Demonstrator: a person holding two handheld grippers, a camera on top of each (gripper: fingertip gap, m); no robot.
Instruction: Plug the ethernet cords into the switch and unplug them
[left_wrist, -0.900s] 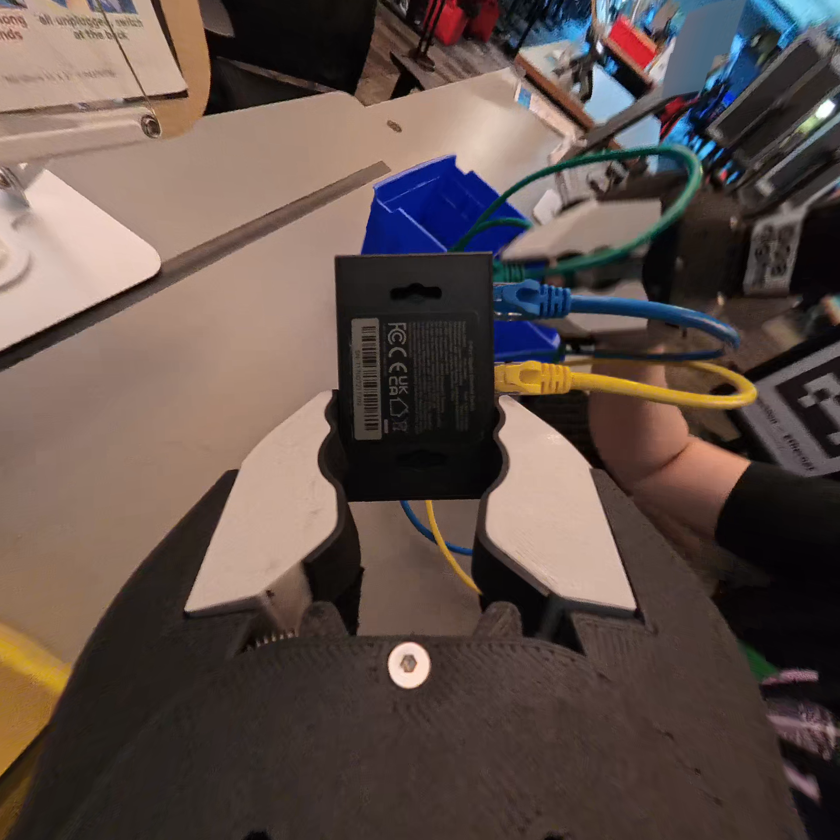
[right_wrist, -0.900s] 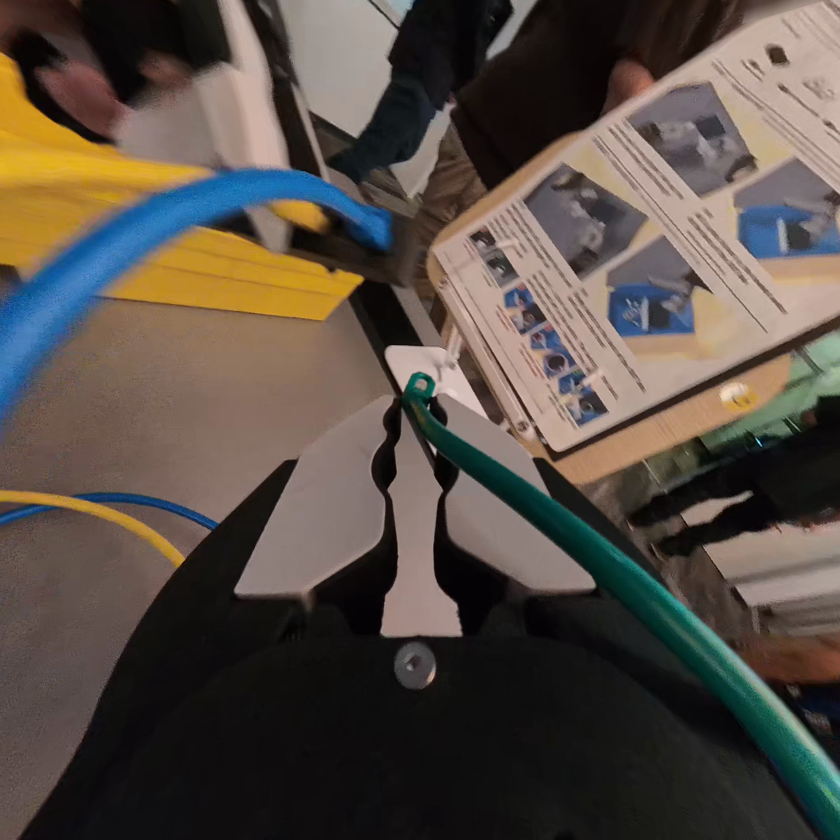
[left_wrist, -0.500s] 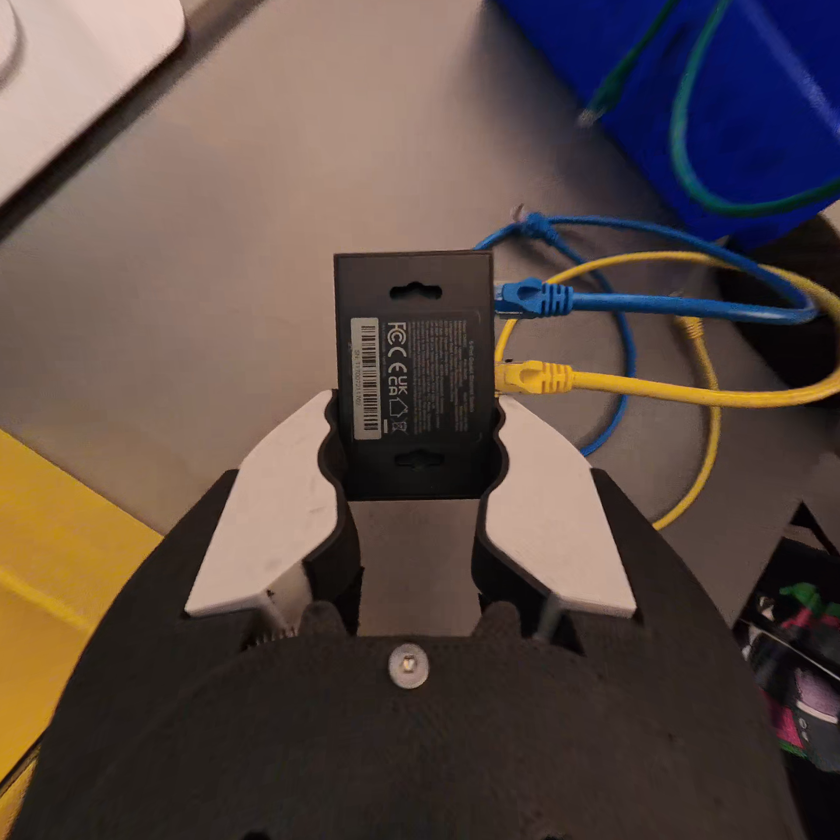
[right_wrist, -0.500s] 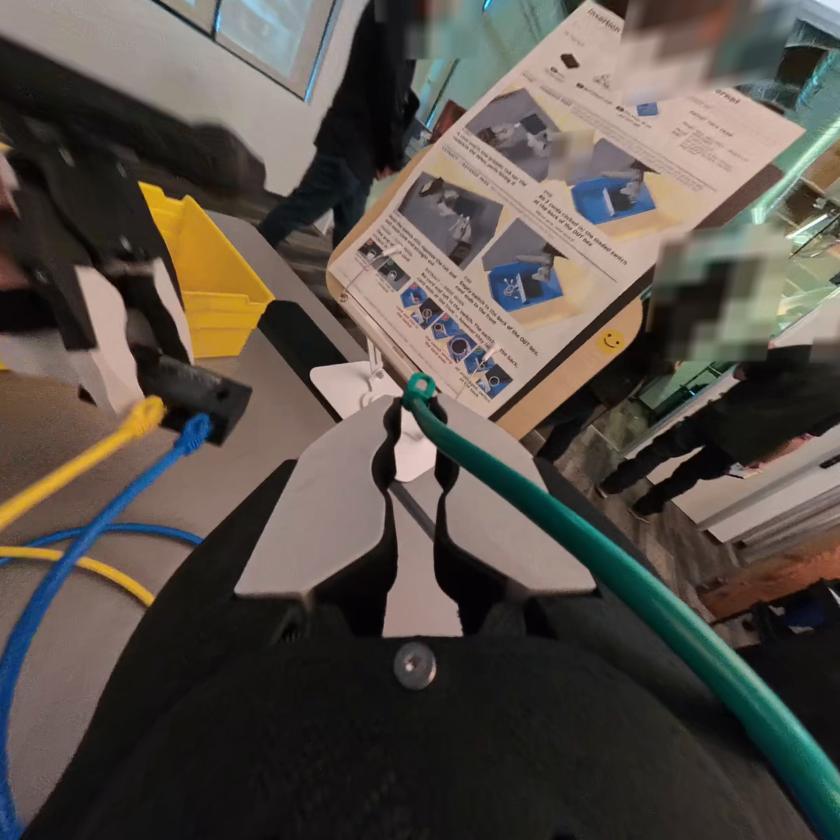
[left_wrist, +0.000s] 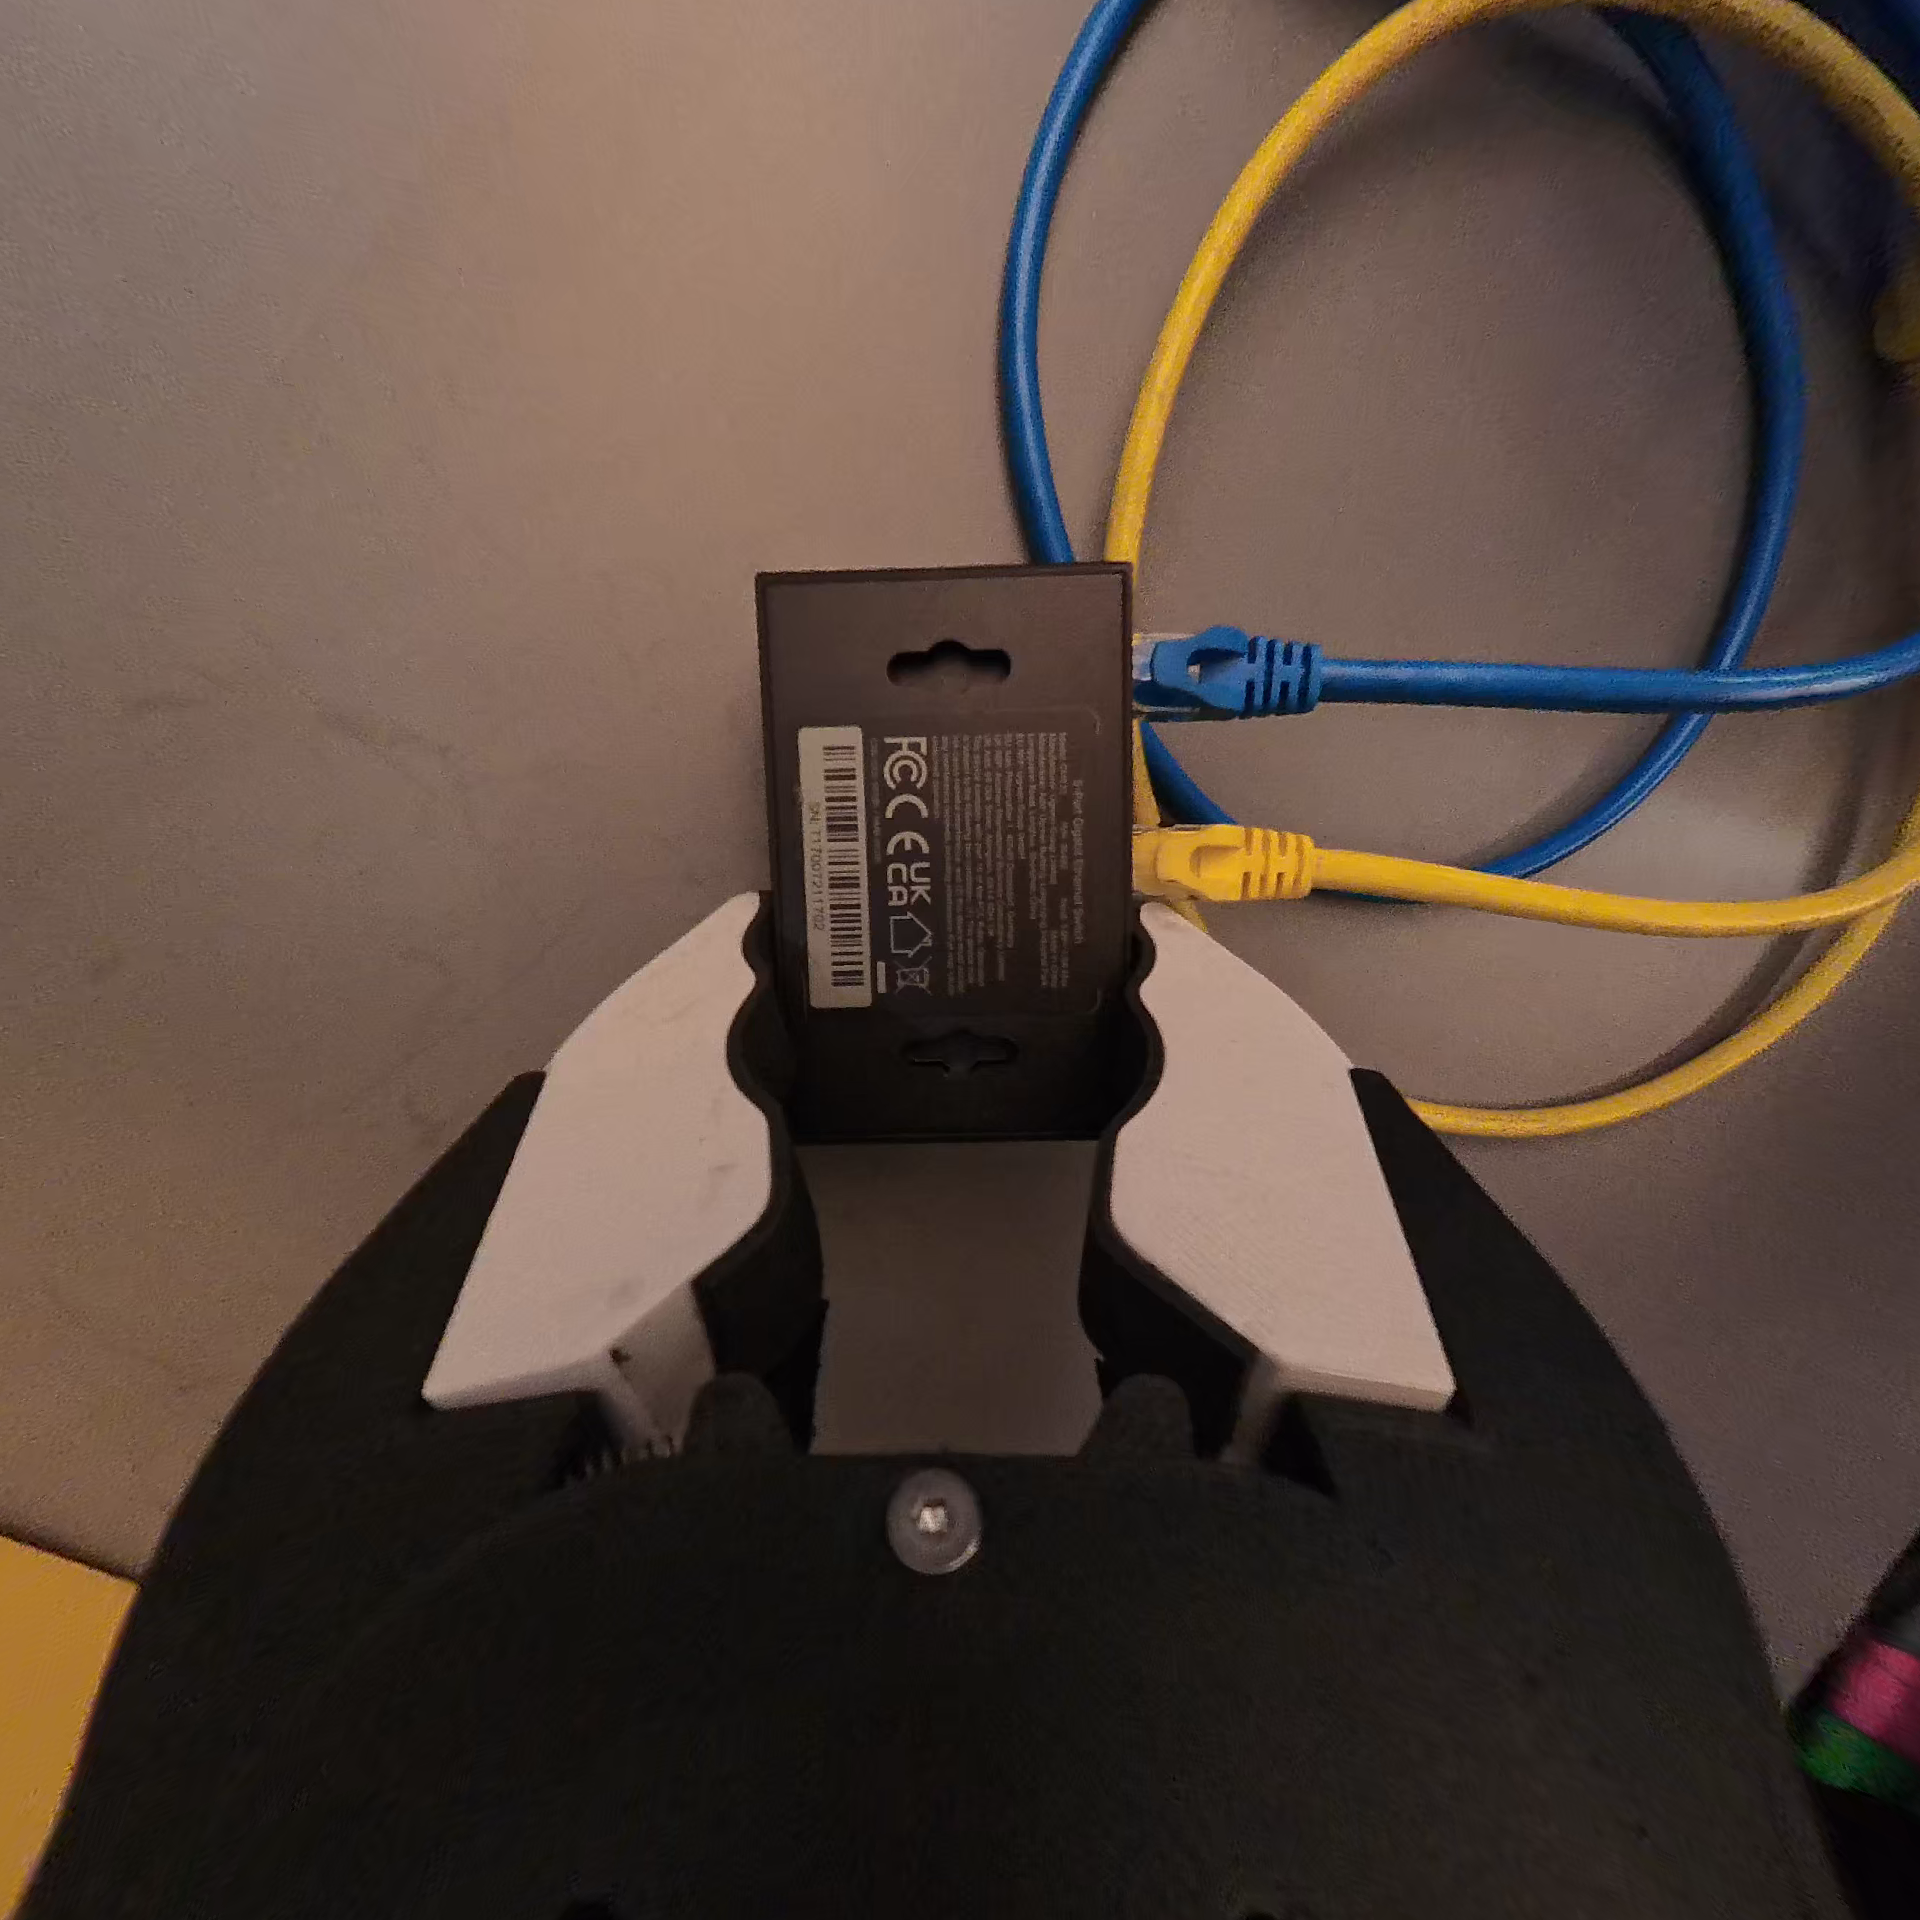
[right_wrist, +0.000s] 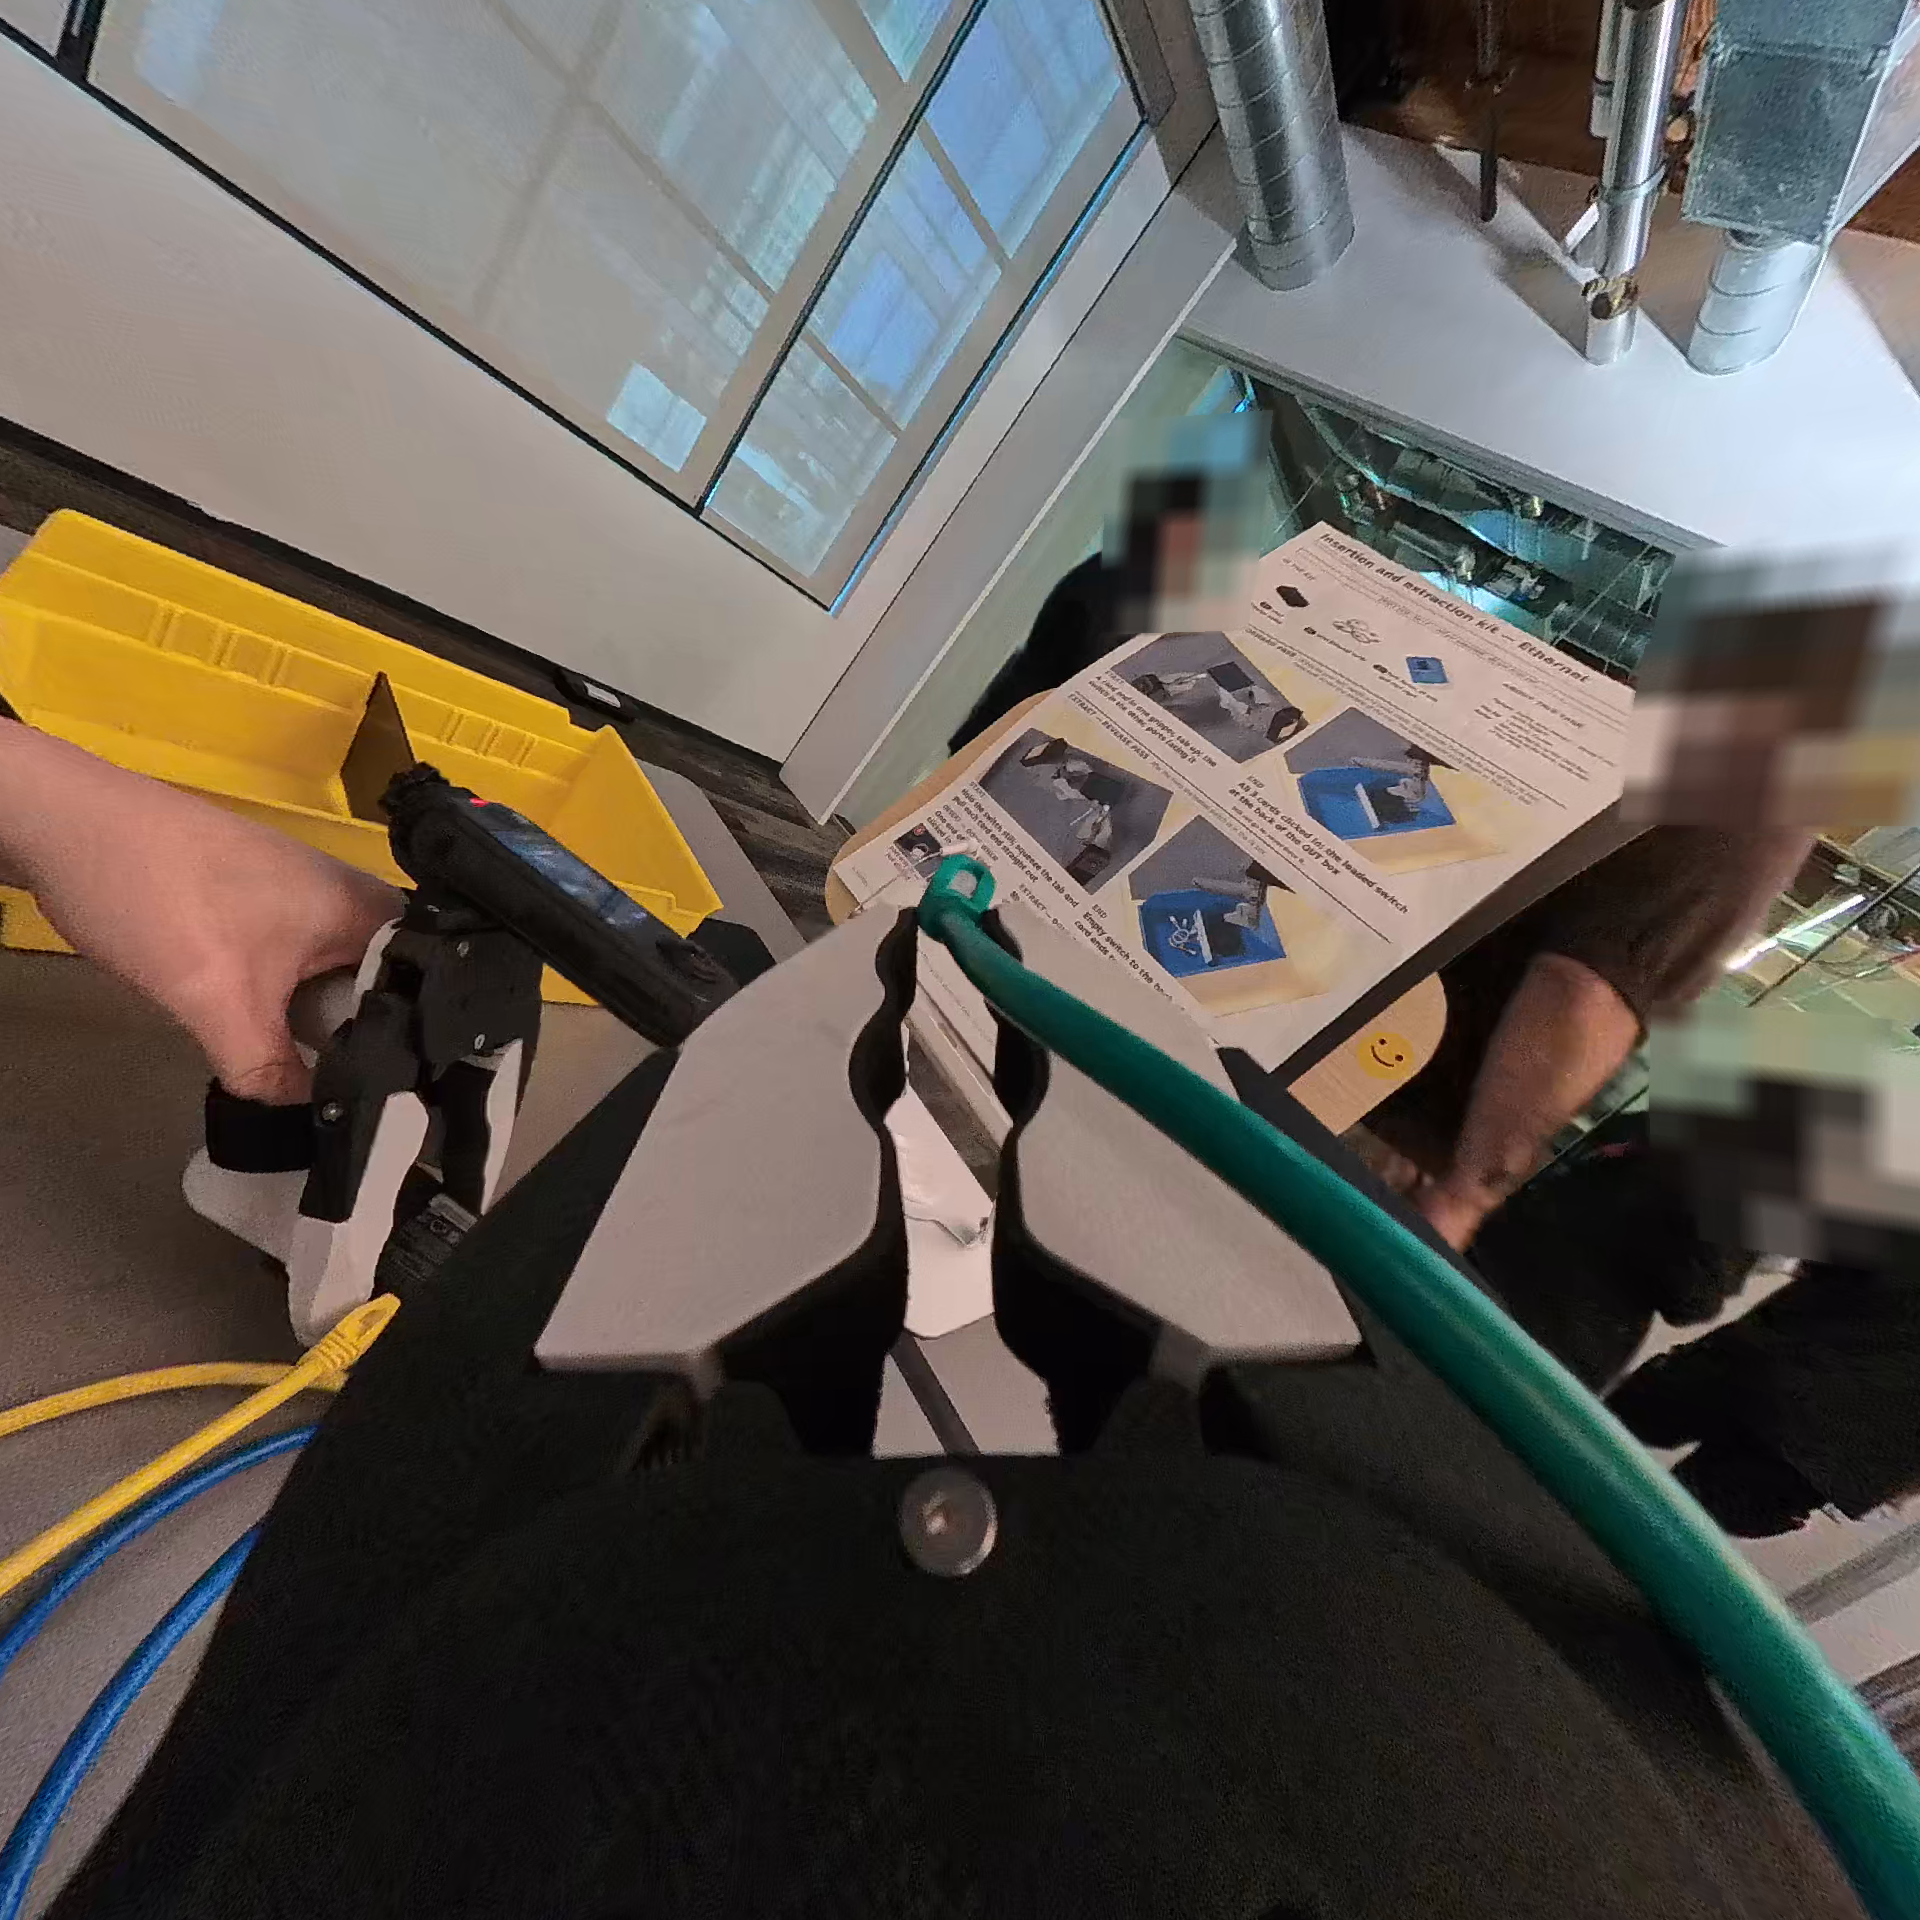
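While the left gripper (left_wrist: 943, 935) is clamping its white fingers (left_wrist: 644, 1132) on both long sides of the flat black rectangular network switch (left_wrist: 940, 831), that switch is hanging label-side up over the grey tabletop (left_wrist: 416, 416). Two cords are sitting plugged into the switch's right edge: the blue ethernet cord (left_wrist: 1558, 681) in the port farther from the gripper, the yellow ethernet cord (left_wrist: 1507, 896) in the port nearer it. Both are running away to the right of the switch and curling in loose loops on the table beyond its far end.

Over in the right wrist view, the right gripper (right_wrist: 951, 914) is pinching the plug end of the thick green ethernet cord (right_wrist: 1351, 1226) at its very fingertips, jaws drawn nearly together, and the cord is trailing back over its right finger. This one is well away from the switch, unplugged. To the left of the green cord, the left gripper is showing again, a person's hand (right_wrist: 177, 914) wrapped around its handle, with the yellow plastic bin (right_wrist: 260, 665) behind it. Just past the green plug, a printed instruction sheet on a tan board (right_wrist: 1299, 810) is leaning upright, and a person in dark clothing (right_wrist: 1558, 1039) is standing to its right. Large windows (right_wrist: 623, 260) are filling the wall behind.
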